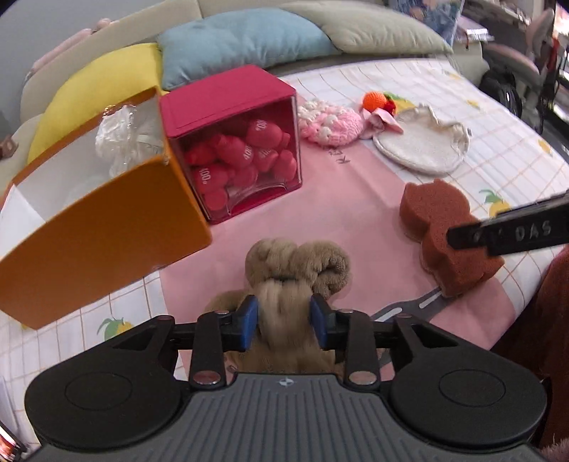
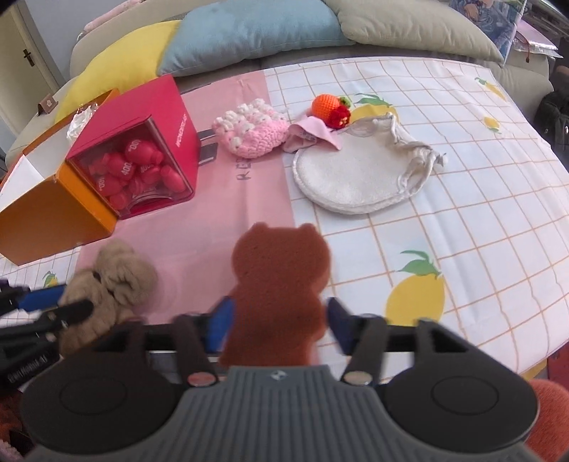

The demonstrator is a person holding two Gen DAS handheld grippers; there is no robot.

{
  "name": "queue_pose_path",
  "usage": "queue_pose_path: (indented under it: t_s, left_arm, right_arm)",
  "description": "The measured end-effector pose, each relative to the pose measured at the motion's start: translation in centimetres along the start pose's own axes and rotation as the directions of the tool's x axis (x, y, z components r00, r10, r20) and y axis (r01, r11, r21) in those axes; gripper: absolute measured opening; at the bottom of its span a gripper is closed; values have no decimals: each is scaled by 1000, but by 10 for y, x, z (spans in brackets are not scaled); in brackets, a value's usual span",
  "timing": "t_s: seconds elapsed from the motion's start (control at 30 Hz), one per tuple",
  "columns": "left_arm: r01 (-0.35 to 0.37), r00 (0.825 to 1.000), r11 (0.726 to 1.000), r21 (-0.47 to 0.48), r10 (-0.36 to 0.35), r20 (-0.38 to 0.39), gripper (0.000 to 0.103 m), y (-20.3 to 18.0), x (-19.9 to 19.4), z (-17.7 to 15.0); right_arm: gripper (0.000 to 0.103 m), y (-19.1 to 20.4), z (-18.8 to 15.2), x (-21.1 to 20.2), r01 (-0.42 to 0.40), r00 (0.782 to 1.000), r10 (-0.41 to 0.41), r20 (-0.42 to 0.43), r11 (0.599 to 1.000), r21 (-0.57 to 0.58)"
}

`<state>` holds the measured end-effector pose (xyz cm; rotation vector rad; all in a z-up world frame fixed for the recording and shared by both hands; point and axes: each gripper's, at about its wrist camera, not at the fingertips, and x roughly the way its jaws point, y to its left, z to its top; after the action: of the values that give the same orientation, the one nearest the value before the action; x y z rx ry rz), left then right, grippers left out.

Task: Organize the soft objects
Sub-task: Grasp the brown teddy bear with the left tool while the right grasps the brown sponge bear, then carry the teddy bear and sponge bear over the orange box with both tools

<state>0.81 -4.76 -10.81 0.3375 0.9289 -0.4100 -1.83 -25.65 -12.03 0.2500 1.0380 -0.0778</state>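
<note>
The left gripper (image 1: 283,321) is clamped on a tan plush fabric bundle (image 1: 297,264), its blue pads (image 1: 249,320) pinching the fuzzy material at a narrow neck, with the rolled bulk bulging just ahead of the fingertips over the pink strip of the bed sheet (image 1: 355,184). The right gripper (image 2: 279,325) has its blue fingers (image 2: 222,318) against both sides of a brown bear-shaped sponge (image 2: 281,284); the sponge stands between them, ears pointing away, though whether it is squeezed tight I cannot tell.

Ahead and left of the left gripper sits an open orange cardboard box (image 1: 106,234) with crumpled clear plastic (image 1: 121,138) inside. Touching its far side is a red cube box with a clear front (image 1: 234,142), full of small red soft pieces (image 1: 245,156).

Further ahead of the right gripper lies a round cream cloth pad (image 2: 352,174). Beyond it, a pink and white crochet piece (image 2: 254,133), a small pink cloth (image 2: 313,135), and an orange crochet ball (image 2: 325,103) just beside a red knitted flower (image 2: 339,116). Farthest away lie a yellow pillow (image 2: 121,67), a blue pillow (image 2: 256,32) and a grey-green pillow (image 2: 409,25).
</note>
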Motion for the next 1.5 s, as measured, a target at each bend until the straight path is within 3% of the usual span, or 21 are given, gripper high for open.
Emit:
queue_pose_path:
  t_s: [0.07, 0.1, 0.37, 0.47, 0.53, 0.57, 0.7, 0.9, 1.1, 1.3, 1.5]
  left_arm:
    - [1, 1000, 1000, -3, -1, 22, 62, 2, -3, -4]
    - [-2, 999, 1000, -5, 2, 33, 72, 3, -4, -6]
    - [37, 999, 998, -53, -38, -21, 75, 9, 7, -10]
    - [40, 999, 997, -63, -42, -33, 69, 7, 10, -13]
    - [45, 998, 994, -95, -49, -34, 59, 10, 11, -15]
    - [57, 998, 992, -115, -61, -28, 54, 13, 10, -16]
    - [70, 997, 987, -142, -68, 20, 30, 21, 0, -16]
    - [145, 988, 957, -252, -127, 83, 27, 43, -29, -12]
    - [150, 975, 938, -312, -88, 205, 27, 67, -66, -8]
    - [83, 966, 933, -350, 11, 259, 27, 100, -94, 4]
    - [35, 960, 919, -392, 78, 269, 27, 138, -107, 16]
  right_arm:
    - [83, 7, -3, 4, 23, 1000, -23, -11, 1000, -4]
    - [83, 10, -5, 7, 28, 999, -28, -18, 1000, -11]
    - [81, 22, -15, 23, 99, 992, -104, -66, 992, -77]
    - [69, 23, -17, 24, 99, 992, -105, -66, 991, -87]
    - [67, 24, -18, 24, 100, 992, -106, -67, 990, -98]
    - [61, 26, -19, 23, 102, 992, -109, -62, 989, -103]
    - [58, 30, -20, 17, 108, 993, -113, -35, 987, -120]
    - [56, 41, -23, -10, 77, 997, -73, 40, 990, -119]
    - [56, 62, -18, -40, 33, 995, -20, 94, 990, -140]
    - [56, 101, 1, -67, -53, 984, 88, 155, 975, -214]
    - [56, 154, 29, -86, -114, 955, 200, 219, 929, -352]
